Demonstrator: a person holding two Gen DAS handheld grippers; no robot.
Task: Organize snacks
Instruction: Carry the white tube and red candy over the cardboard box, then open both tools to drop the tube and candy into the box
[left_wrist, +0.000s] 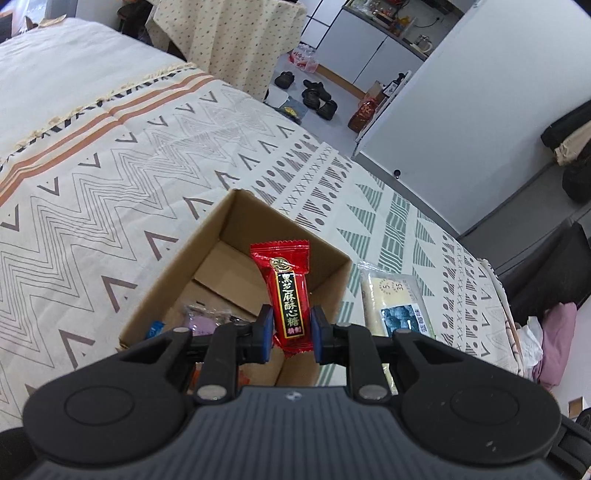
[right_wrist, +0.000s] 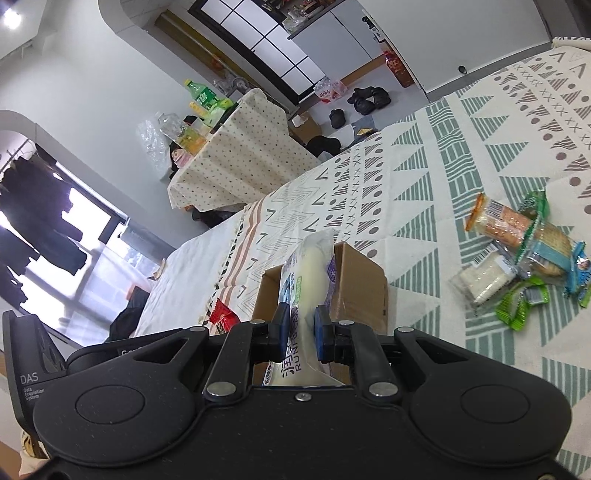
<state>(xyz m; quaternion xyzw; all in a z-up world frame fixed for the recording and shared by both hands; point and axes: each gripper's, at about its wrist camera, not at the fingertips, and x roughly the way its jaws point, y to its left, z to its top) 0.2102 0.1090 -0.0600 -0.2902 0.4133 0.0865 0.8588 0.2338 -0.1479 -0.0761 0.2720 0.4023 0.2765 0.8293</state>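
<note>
Left gripper (left_wrist: 291, 334) is clamping a red candy (left_wrist: 290, 295) upright over the open cardboard box (left_wrist: 236, 221) for dropping in; right gripper (right_wrist: 300, 332) is pinching a white snack pack (right_wrist: 308, 273), carrying it boxward.

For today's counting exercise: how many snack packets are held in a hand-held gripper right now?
2. The left hand-held gripper holds a red candy packet above the cardboard box. The right hand-held gripper holds a white pastry packet.
</note>
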